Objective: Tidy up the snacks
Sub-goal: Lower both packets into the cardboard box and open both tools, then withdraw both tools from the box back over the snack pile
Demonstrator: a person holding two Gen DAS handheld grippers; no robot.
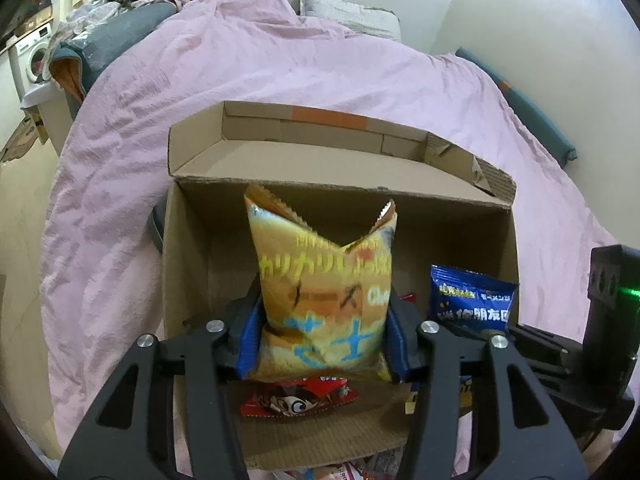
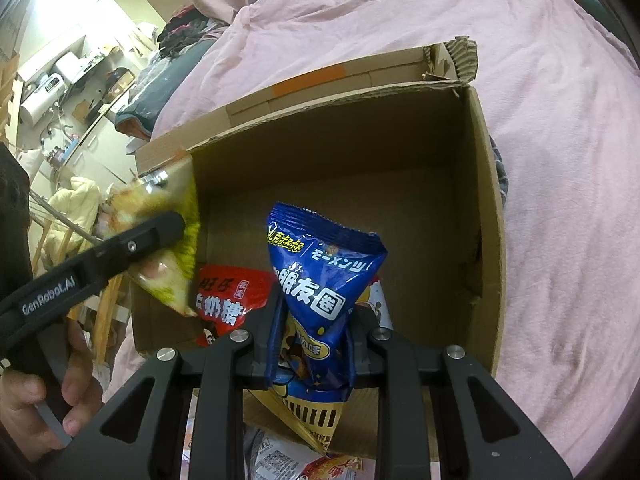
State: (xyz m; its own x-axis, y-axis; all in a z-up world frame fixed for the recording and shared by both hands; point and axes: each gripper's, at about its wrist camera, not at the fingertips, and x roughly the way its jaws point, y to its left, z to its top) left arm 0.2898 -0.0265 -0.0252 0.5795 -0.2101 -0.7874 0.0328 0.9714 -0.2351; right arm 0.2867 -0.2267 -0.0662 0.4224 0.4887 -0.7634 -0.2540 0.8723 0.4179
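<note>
Nearest the left wrist camera, the left gripper point(image 1: 322, 344) has its blue-padded fingers point(image 1: 248, 344) on either flank of a puffy yellow-orange crinkle-edged snack bag point(image 1: 324, 280); the bag stands upright between them, its long axis running up out of the jaws, and the pads look to be just touching its sides rather than pinching hard, so I judge the hold light at best. Under it, on the floor of the brown open-topped cardboard box point(image 1: 400, 216), lies a flat red packet with a cartoon face point(image 1: 300, 400). The right gripper point(image 2: 312, 352), seen from its own camera, is clamped narrowly on the lower part of a dark-blue foil snack bag with white lettering point(image 2: 324, 272), which also rises upright from the jaws and hangs over the box's near edge. The relation that matters: both bags are already above the box's open mouth, the yellow one at the left wall, the blue one to its right, with bare cardboard beyond and to the right. Each bag only needs lowering along its own long axis. Beyond the box spreads a rumpled pink quilt point(image 1: 280, 72).
</note>
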